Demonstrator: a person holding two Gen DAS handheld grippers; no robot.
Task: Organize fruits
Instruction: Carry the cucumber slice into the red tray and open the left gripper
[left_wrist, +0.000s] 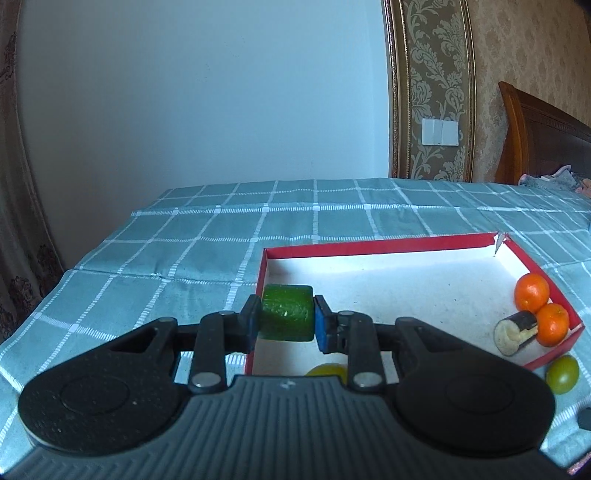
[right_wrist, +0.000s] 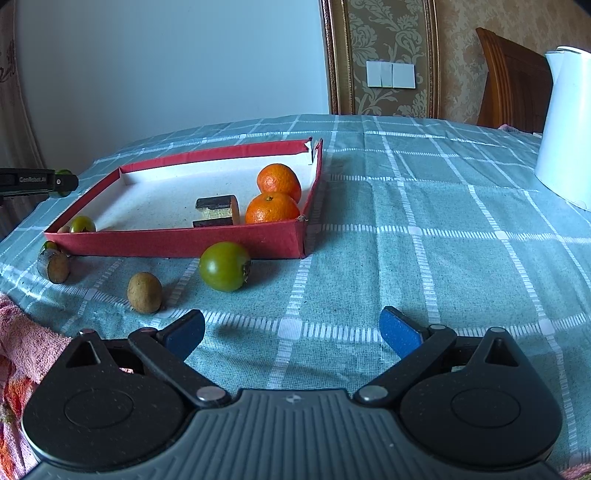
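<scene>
Left wrist view: the left claw (left_wrist: 285, 318) pinches a green cucumber chunk (left_wrist: 285, 312) above the red box's (left_wrist: 373, 245) near-left corner. Inside lie two oranges (left_wrist: 532, 293) and a dark cut piece (left_wrist: 515, 332).

Right wrist view: the right claw (right_wrist: 291, 330) is spread wide over the checked bench (right_wrist: 424, 221). A green tomato (right_wrist: 224, 266) and a kiwi (right_wrist: 144, 292) lie outside the box; a white kettle (right_wrist: 565, 125) stands far right.

Yellow-green fruit (left_wrist: 328, 369) mostly hidden behind gripper body, white kettle (right_wrist: 565, 125) cut off at right edge, perhaps a jug.
</scene>
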